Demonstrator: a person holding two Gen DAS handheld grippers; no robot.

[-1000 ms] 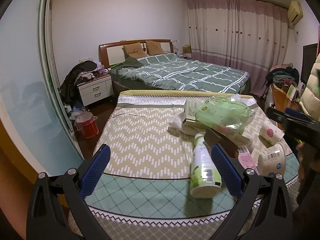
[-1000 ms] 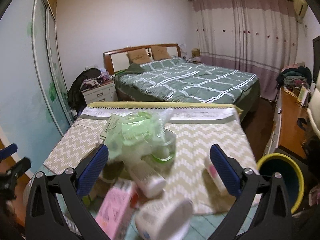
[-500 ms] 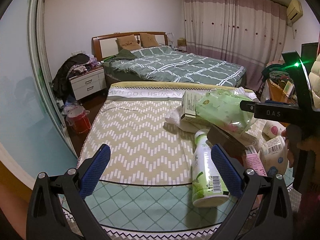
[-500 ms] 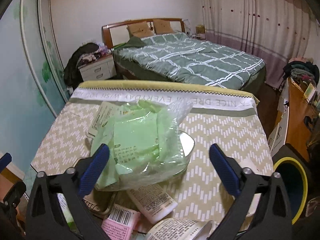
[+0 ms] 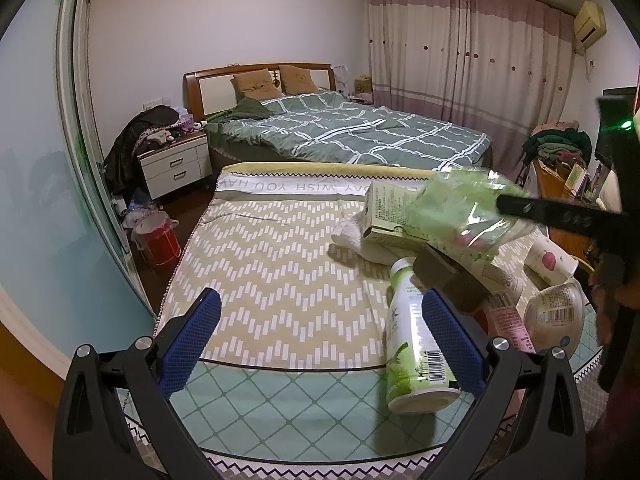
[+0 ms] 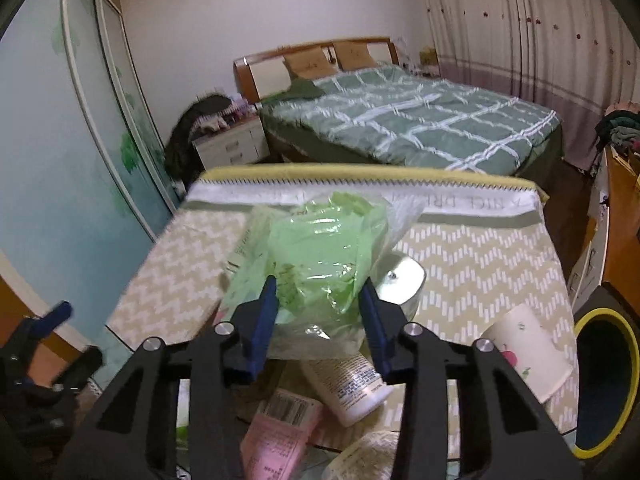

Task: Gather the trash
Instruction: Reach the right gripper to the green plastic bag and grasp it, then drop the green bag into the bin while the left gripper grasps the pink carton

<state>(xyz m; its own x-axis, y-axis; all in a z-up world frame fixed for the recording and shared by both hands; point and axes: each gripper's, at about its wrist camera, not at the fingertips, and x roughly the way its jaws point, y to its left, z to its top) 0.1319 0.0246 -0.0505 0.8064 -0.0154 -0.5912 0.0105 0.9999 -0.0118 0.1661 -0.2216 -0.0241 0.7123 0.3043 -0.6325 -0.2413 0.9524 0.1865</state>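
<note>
Table [image 6: 480, 264]: right hand-held gripper [image 6: 320, 320] pinching green bag [image 6: 320, 248]; left [image 5: 316, 344] wide, empty.

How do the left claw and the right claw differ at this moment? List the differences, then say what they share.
The left claw is spread wide and holds nothing; the right claw has narrowed around the green plastic bag. The left hangs over bare mat near the green bottle; the right sits over the trash pile. Both have blue-padded black fingers.

A crumpled, translucent green plastic bag [image 6: 320, 256] tops a heap of trash on the zigzag-patterned cloth [image 5: 280, 272]. Beneath and beside it lie a green-and-white plastic bottle [image 5: 414, 344] on its side, a pale green carton [image 5: 390, 216], a pink box [image 6: 280, 436], a white tube [image 6: 348, 384] and a white paper cup [image 6: 528, 356] tipped over.
</note>
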